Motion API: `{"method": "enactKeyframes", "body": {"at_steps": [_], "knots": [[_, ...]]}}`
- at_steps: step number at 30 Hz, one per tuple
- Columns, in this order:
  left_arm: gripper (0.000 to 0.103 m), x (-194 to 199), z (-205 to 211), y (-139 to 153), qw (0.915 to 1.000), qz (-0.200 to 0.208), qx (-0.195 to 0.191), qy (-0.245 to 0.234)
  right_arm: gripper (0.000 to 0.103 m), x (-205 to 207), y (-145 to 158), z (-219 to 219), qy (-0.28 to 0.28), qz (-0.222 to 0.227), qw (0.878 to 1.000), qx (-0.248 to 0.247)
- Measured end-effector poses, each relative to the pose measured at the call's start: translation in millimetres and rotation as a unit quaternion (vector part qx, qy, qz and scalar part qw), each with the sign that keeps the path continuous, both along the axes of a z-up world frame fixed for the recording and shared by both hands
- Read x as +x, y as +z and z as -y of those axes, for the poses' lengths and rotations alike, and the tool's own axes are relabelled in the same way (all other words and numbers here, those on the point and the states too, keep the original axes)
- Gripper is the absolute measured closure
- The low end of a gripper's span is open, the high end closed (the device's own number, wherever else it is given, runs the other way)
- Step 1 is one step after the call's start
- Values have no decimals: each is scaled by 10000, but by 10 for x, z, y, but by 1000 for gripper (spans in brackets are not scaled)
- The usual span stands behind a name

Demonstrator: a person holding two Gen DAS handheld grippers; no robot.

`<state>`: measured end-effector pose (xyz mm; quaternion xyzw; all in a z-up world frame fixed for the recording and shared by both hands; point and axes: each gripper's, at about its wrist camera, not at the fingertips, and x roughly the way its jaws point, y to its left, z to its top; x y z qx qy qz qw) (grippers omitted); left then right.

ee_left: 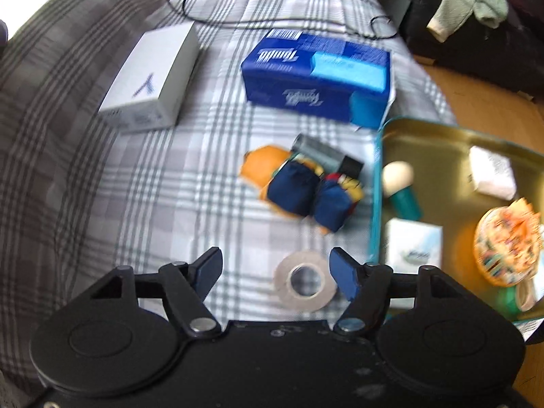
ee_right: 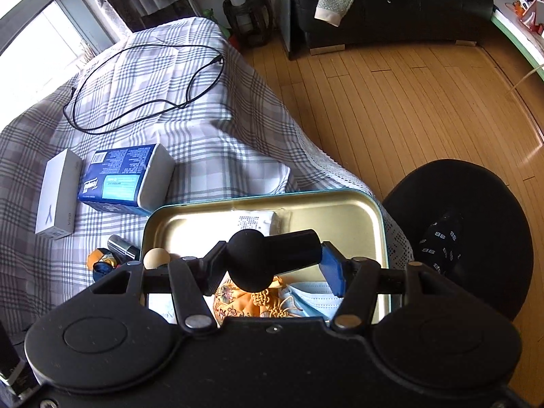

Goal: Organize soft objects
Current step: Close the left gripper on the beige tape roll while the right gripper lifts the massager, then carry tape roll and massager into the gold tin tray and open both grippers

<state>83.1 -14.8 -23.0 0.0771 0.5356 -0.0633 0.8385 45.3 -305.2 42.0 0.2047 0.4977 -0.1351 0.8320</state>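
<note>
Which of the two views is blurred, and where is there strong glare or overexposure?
Left wrist view: motion blur smears the blue tissue pack and white box; its top-left corner is washed out. Right wrist view: sharp, but the window is overexposed and the gold tin shines with glare; straight floorboards bend from fisheye distortion.

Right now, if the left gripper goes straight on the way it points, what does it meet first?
Probably the roll of tape on the plaid cloth: it lies just ahead of the open left gripper, near its right finger. Depth is uncertain.
</note>
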Motion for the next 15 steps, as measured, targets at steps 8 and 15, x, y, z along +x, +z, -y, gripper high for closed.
{"method": "enactKeyframes", "body": {"at_steps": [8, 15], "knots": [[23, -54, -13, -106, 9998, -83, -167, -52, 46, 61, -88, -72, 69, -228, 9996, -155], [25, 14, 111, -331, 9995, -290, 33, -103, 46, 80, -107, -107, 130, -287, 9993, -188]]}}
